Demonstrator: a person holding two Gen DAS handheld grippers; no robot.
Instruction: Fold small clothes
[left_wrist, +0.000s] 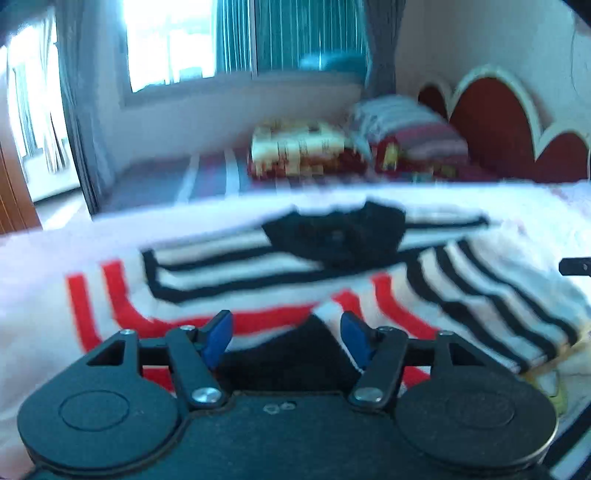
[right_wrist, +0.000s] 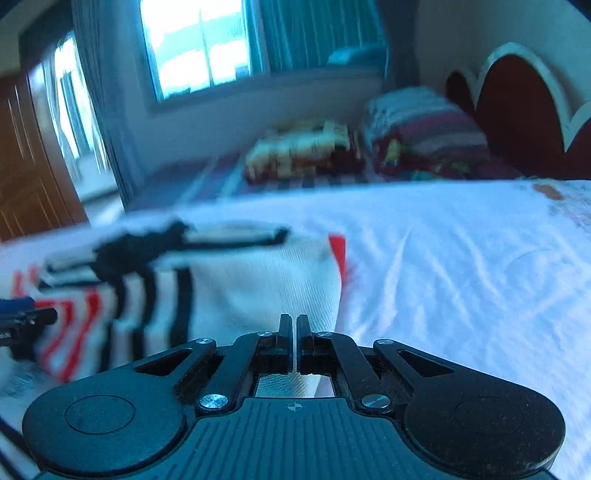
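A small white garment (left_wrist: 258, 273) with red and black stripes and a black collar (left_wrist: 332, 236) lies on the white bedsheet (left_wrist: 33, 273). My left gripper (left_wrist: 288, 332) hovers over its near edge, open, its blue pads (left_wrist: 221, 332) apart with nothing pressed between them. In the right wrist view the same garment (right_wrist: 258, 280) runs from the left up to my right gripper (right_wrist: 294, 328). Its black fingers (right_wrist: 284, 332) are shut, with a sliver of white cloth showing between them. The left gripper's tip (right_wrist: 22, 317) shows at the left edge there.
Folded, patterned blankets (left_wrist: 303, 147) and a striped pillow (left_wrist: 406, 125) lie at the far end of the bed. A red scalloped headboard (left_wrist: 491, 122) stands at the right. A window (left_wrist: 184, 44) and a wooden door (right_wrist: 26, 155) are beyond. Bare sheet (right_wrist: 461, 277) spreads right of the garment.
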